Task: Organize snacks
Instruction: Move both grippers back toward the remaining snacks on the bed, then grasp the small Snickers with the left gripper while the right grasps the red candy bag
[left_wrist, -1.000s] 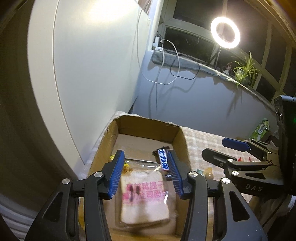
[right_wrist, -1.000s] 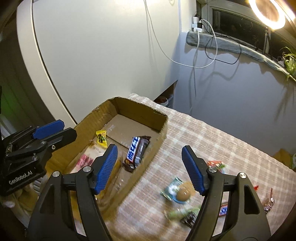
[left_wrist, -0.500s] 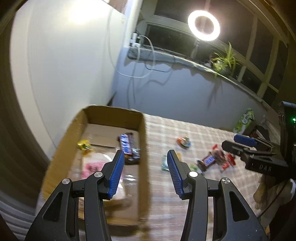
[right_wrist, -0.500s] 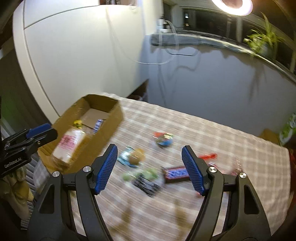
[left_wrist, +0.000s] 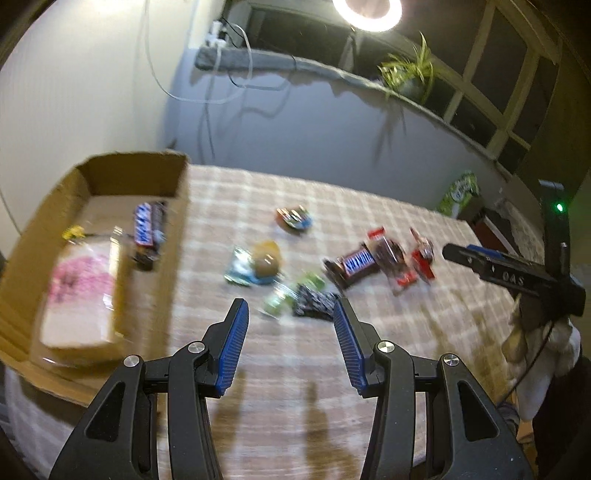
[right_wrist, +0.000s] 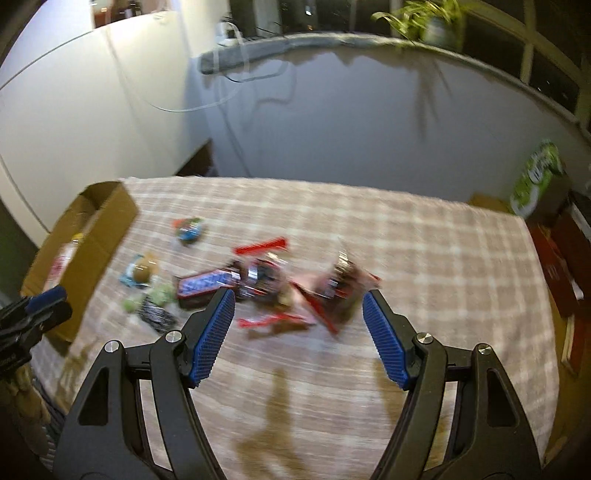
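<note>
A cardboard box (left_wrist: 173, 177) stands at the table's left; it also shows in the right wrist view (right_wrist: 99, 229). In it lie a pink-labelled bread pack (left_wrist: 79, 295), a blue chocolate bar (left_wrist: 147, 229) and a small yellow sweet (left_wrist: 74, 232). Loose snacks lie on the checked cloth: a blue chocolate bar (left_wrist: 354, 264), red packets (left_wrist: 402, 262), a black packet (left_wrist: 314, 304), a green sweet (left_wrist: 280, 301) and a brown ball snack (left_wrist: 264, 264). My left gripper (left_wrist: 291, 343) is open and empty above the cloth near the black packet. My right gripper (right_wrist: 297, 332) is open and empty over the red packets (right_wrist: 332, 288).
A wall with hanging cables (left_wrist: 207, 99) stands behind the table. A green carton (right_wrist: 535, 177) and dark red things (right_wrist: 565, 258) sit past the table's right edge. A sill with a plant (left_wrist: 406, 74) and a ring light (left_wrist: 365, 14) is behind.
Both grippers have swung right, away from the box, and now point at the loose snacks. The bread pack that was between my left fingers lies in the box.
</note>
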